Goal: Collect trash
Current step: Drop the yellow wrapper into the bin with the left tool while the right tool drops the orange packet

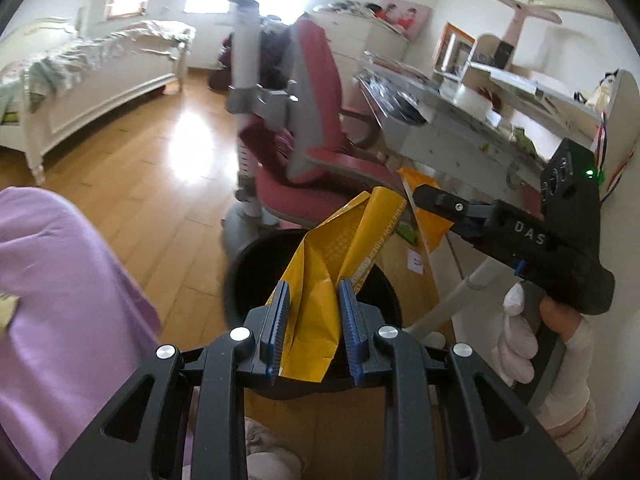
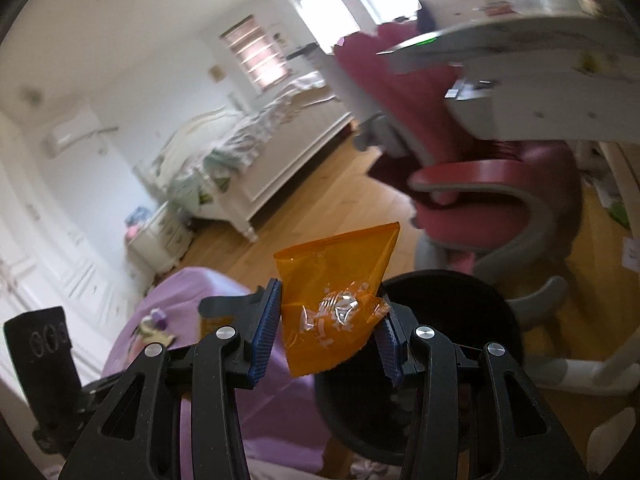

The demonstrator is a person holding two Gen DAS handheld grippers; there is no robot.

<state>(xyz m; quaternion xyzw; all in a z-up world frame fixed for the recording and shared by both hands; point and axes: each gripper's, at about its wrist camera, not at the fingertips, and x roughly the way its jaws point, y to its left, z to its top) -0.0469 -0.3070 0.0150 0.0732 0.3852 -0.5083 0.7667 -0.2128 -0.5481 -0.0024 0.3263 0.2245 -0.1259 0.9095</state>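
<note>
Two wrappers are in hand at once, one per gripper, both carried above the black bin. The yellow bag, a crumpled foil-type packet with print along one fold, is pinched low between the blue pads of the left gripper, and its free end rises over the bin mouth. The orange wrapper, thin and translucent, sits clamped between the pads of the right gripper; from the right wrist view the bin lies just beyond and to the right of it (not yet squarely beneath). The right gripper also shows in the left wrist view, held by a white-gloved hand and reaching toward the yellow bag's upper end.

The step in hand is judged to be the drop. To do it well, each wrapper should be brought fully over the dark opening before its jaws are let go, since light film drifts sideways as it falls and can catch on the rim. Lowering the tips toward the mouth shortens the fall. Releasing one at a time keeps the two grippers from crowding each other. A slight downward tilt helps a clinging wrapper slide off the ribbed pads.

Around the bin: wood floor, a pink chair close behind, a desk to the right, and lilac cloth near the left.
</note>
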